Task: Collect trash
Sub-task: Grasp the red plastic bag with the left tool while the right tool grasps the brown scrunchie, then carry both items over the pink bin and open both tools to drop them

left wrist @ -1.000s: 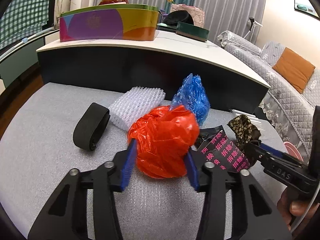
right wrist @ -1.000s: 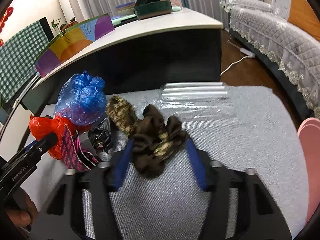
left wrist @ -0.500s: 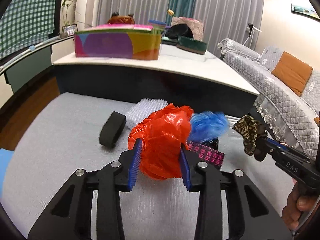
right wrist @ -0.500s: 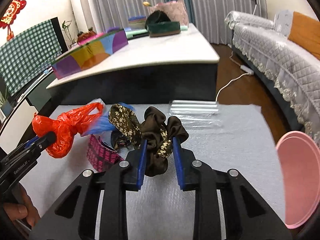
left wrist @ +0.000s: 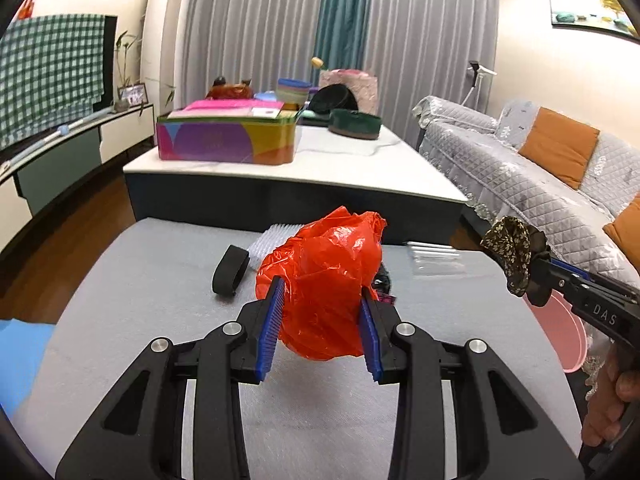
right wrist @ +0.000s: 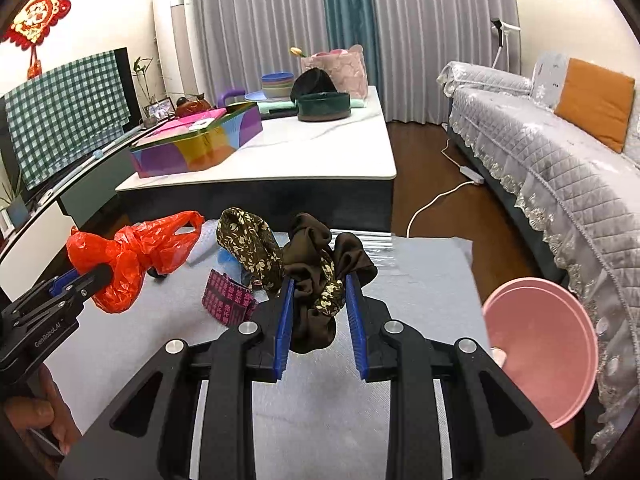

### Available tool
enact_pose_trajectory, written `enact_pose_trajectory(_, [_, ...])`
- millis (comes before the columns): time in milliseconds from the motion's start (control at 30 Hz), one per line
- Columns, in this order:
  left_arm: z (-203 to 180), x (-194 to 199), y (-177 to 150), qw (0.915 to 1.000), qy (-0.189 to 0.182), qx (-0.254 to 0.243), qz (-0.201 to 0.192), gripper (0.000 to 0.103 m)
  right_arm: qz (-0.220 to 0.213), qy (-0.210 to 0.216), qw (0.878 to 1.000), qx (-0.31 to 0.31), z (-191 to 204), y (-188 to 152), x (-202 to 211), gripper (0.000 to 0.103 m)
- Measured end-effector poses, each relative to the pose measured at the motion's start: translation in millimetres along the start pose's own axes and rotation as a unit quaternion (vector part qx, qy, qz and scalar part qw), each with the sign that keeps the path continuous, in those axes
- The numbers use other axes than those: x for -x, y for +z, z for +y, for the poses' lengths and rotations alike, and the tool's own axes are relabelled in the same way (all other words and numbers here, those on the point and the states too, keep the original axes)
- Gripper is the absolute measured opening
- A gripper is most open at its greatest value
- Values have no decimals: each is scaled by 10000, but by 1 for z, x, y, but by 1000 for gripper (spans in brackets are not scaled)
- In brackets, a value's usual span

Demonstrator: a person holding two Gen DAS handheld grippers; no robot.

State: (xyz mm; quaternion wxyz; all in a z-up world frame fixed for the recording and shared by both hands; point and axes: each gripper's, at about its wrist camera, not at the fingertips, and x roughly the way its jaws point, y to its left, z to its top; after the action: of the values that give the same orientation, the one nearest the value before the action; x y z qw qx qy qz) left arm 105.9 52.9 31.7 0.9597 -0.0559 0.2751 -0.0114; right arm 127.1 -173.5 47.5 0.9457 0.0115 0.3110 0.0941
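Observation:
My left gripper (left wrist: 320,312) is shut on a crumpled red plastic bag (left wrist: 324,280) and holds it above the grey mat (left wrist: 132,300). The bag also shows in the right wrist view (right wrist: 120,264). My right gripper (right wrist: 318,308) is shut on a brown floral scrunchie (right wrist: 312,276), lifted off the mat; it shows at the right of the left wrist view (left wrist: 514,252). A pink-patterned wrapper (right wrist: 228,298) and a blue bag (right wrist: 226,258) lie on the mat below.
A pink bin (right wrist: 540,344) stands off the mat's right edge. A black band (left wrist: 230,270), white bubble wrap (left wrist: 270,238) and a clear plastic sheet (left wrist: 436,258) lie on the mat. A low table (left wrist: 280,168) with a colourful box (left wrist: 226,138) stands behind. A sofa (right wrist: 560,184) is at the right.
Both grippers closed on their items and rose from the mat: the left with the red bag, the right with the scrunchie. The blue bag stayed below.

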Motion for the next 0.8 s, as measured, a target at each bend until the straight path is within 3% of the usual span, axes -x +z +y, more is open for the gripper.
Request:
enact_pose_trajectory(300, [-10, 24, -3, 9997, -202, 22, -129, 35, -331, -147, 9993, 73, -17, 7, 40, 26])
enact_pose_trajectory(500, [-24, 22, -9, 9995, -270, 14, -136, 35, -476, -324, 9983, -56, -39, -13, 49, 26])
enact_pose_trajectory(800, [-57, 13, -17, 9989, -378, -234, -154, 35, -735, -618, 9950, -258, -80, -14, 65, 26])
